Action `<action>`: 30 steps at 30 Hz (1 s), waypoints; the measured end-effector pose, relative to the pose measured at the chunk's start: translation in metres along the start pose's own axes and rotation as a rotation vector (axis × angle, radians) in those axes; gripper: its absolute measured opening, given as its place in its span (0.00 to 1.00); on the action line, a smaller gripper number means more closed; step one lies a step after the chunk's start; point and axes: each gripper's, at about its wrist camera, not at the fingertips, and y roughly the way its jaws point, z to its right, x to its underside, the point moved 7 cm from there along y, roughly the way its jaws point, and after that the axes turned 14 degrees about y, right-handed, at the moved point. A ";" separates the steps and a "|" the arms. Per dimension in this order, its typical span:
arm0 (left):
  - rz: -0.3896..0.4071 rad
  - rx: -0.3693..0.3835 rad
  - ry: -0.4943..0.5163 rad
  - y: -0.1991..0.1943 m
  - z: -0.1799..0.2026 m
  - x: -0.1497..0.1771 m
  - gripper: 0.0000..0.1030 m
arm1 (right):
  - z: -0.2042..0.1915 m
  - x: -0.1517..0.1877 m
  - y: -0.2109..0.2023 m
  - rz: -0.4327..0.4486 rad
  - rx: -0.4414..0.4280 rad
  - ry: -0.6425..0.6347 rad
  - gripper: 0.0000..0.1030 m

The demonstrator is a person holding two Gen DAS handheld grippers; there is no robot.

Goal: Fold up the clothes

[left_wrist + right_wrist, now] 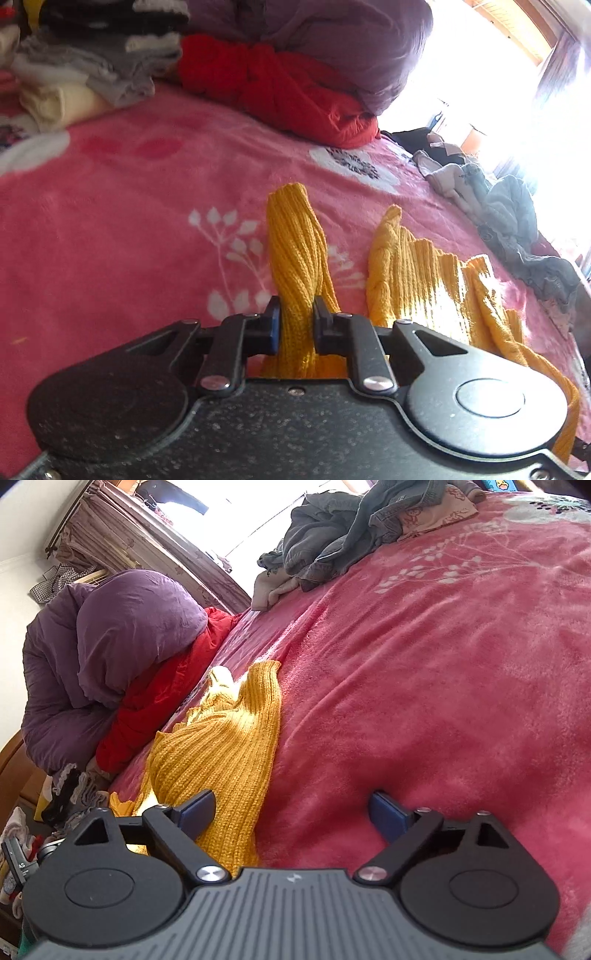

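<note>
On the bed, over a pink fleece blanket [129,206] printed with white flowers and leaves, a mustard-yellow knitted sweater [410,273] lies partly spread in the sun. In the left wrist view, the left gripper [296,321] has its fingers [274,325] closed on a bunched, ribbed part of the sweater, which stands up between the pads like a narrow column and ends in a cuff-like edge above them. The rest of the garment lies crumpled to the right of the held part, with a bare strip of blanket showing between the two.

In the right wrist view, the right gripper [293,810] hangs low over the blanket with its fingers [388,816] spread wide and nothing pressed between them. Its left pad sits over the near edge of the sweater [229,738], while its right pad is over bare blanket [443,664]; whether the left pad touches the knit cannot be told.

Beyond the sweater, a red garment [280,88] lies bunched at the far side of the bed, partly under a large purple quilt [110,653]. A stack of folded clothes [74,66] in grey, white and cream sits at the far left of the left wrist view. A loose heap of grey and pale clothes [332,531] lies farther along the bed near a bright window, well apart from the sweater.
</note>
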 end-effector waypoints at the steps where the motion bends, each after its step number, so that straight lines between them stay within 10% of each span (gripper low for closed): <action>1: 0.025 -0.023 0.022 -0.006 0.000 -0.004 0.14 | -0.001 0.000 0.000 0.002 0.003 -0.004 0.88; 9: 0.133 -0.222 0.132 -0.043 -0.015 -0.014 0.14 | -0.001 0.002 -0.002 0.010 0.002 -0.021 0.87; 16: 0.066 -0.268 0.074 -0.051 -0.045 0.005 0.14 | 0.001 0.004 -0.006 0.010 -0.007 -0.025 0.86; 30: 0.047 -0.240 -0.380 -0.059 -0.140 0.033 0.28 | 0.000 0.005 -0.007 0.021 -0.001 -0.022 0.85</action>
